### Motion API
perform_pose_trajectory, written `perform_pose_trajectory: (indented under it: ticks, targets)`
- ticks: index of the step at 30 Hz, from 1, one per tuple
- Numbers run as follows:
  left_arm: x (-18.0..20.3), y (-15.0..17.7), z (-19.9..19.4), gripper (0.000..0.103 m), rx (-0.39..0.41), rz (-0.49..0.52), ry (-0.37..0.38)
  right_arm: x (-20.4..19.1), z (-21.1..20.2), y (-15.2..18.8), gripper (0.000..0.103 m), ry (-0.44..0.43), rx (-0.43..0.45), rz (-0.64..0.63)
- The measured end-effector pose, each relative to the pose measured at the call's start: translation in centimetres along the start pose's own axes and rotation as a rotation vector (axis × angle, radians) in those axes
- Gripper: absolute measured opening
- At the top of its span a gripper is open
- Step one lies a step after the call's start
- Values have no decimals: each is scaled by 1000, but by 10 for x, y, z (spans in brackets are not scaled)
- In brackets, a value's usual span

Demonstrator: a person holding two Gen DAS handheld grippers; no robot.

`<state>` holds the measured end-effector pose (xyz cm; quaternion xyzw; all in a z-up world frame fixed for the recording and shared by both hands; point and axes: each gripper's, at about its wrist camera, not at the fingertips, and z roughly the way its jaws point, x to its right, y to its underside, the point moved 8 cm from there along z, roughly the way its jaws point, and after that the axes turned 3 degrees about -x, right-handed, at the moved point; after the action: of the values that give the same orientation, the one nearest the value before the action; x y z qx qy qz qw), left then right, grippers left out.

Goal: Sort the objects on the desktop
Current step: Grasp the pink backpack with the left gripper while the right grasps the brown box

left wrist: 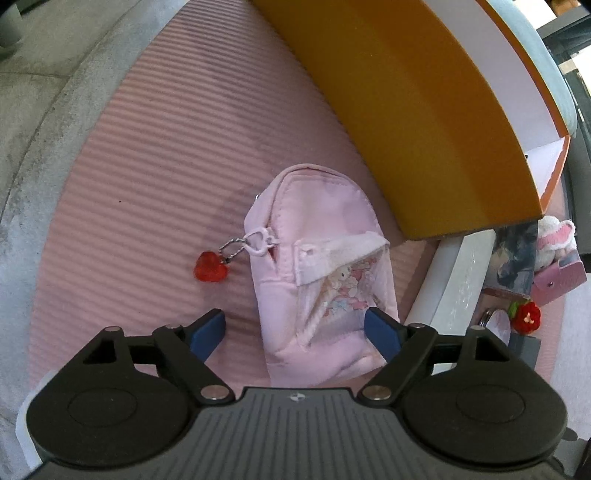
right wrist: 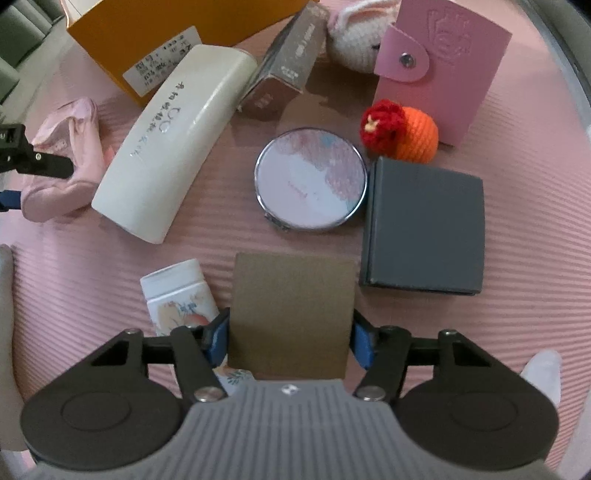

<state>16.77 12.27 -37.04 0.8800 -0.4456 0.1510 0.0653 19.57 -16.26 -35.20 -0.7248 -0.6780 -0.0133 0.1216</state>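
Left hand-held gripper (left wrist: pixel 295 332) gapes wide over the pouch (left wrist: pixel 317 273); right hand-held gripper (right wrist: pixel 290 341) clasps the brown card (right wrist: pixel 291 310); next, close on the pouch

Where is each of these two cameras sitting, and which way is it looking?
Left wrist view: sits on the left hand-held gripper, looking steeply down at a pink pouch on the pink mat; its own blue-padded fingers stand wide, straddling the pouch.
Right wrist view: sits on the right hand-held gripper, looking down at the clutter; its fingers flank a brown card.
Shared: pouch, white case, orange box, round mirror.
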Motion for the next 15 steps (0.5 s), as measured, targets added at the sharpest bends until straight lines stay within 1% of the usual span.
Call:
perform_pose_trajectory:
  ticks: [2,5,7,8,9,10,11,12,13,15]
  targets:
    - [3,-4,1,103,3,-7,-1,0,1,-1,66,0,1,11]
    - [6,-5,3,102,7,6,-10,1,2,-2,65,5,2,25]
    - [8,-4,3,95,11,20,-14,0,3,-2,64,8,1,13]
    - [8,-4,2,82,12,29,-8,-1,3,-2,64,8,1,6]
    - [10,-3,2,65,13,37,3,-1,3,-2,64,8,2,2]
    - [11,-4,1,63,15,38,7,-1,3,-2,64,8,2,0]
    - [12,-5,0,57,21,33,4,-1,3,-2,64,7,2,0]
    - [13,-5,0,53,23,27,5,-1,3,-2,64,7,2,-1]
    - [14,-5,-1,52,23,25,6,-2,3,-2,64,8,0,-3]
    - [15,-5,-3,45,23,29,7,-3,3,-2,64,9,-6,-11]
